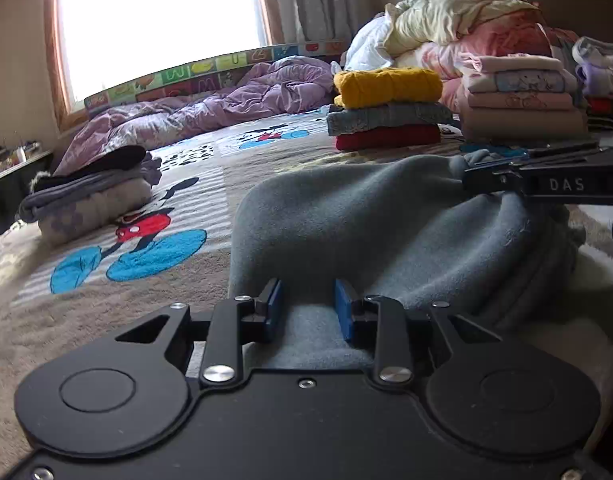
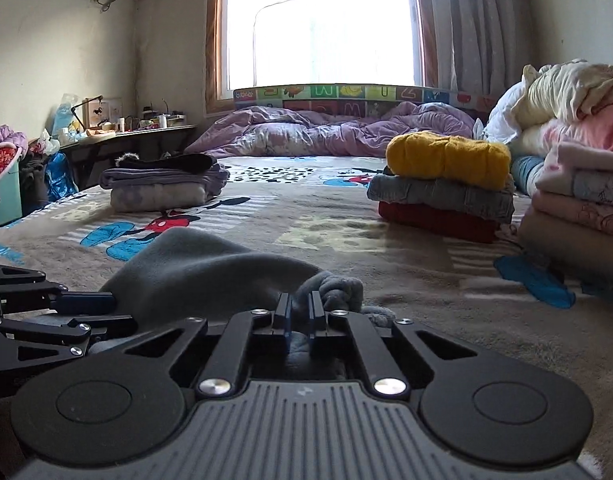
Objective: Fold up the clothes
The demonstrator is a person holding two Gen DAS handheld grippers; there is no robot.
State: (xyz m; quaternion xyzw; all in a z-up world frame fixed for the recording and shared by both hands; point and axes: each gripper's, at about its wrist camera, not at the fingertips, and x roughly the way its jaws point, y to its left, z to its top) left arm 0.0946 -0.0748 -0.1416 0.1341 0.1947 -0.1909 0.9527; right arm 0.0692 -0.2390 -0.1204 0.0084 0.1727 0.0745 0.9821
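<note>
**A:** Where's the piece being worked on?

**B:** The grey fleece garment (image 1: 346, 232) fills the lower middle of the left wrist view, humped up on the cartoon-print blanket (image 1: 154, 248). In the right wrist view it sits low and left of centre, with a knotted-looking bunch of cloth just above the fingers.

**A:** And the grippers?

**B:** The left gripper (image 1: 308, 308) has its blue pads spread, fleece lying between them but not pinched. The right gripper (image 2: 299, 316) has its pads drawn close with a fold of grey cloth caught in the narrow gap, so I judge it to be grasping the garment (the pads are not quite touching each other).

**A:** How will it handle?

**B:** Soft, thick and limp, I'd say. It holds a rounded hump rather than a crease, so folds will spring back unless pressed flat. Light enough to lift by one edge, and the nap should grip the pads well. It will sag between two holding points.

**A:** Where to take it?

**B:** At a hem or corner, one gripper on each, well apart, not on the bunched lump.

**A:** Anything already folded?

**B:** Yes: a yellow, grey and red stack (image 1: 386, 108) upper right, a pink stack (image 1: 522, 96) beside it, and a dark pile (image 1: 94, 192) at middle left.
</note>
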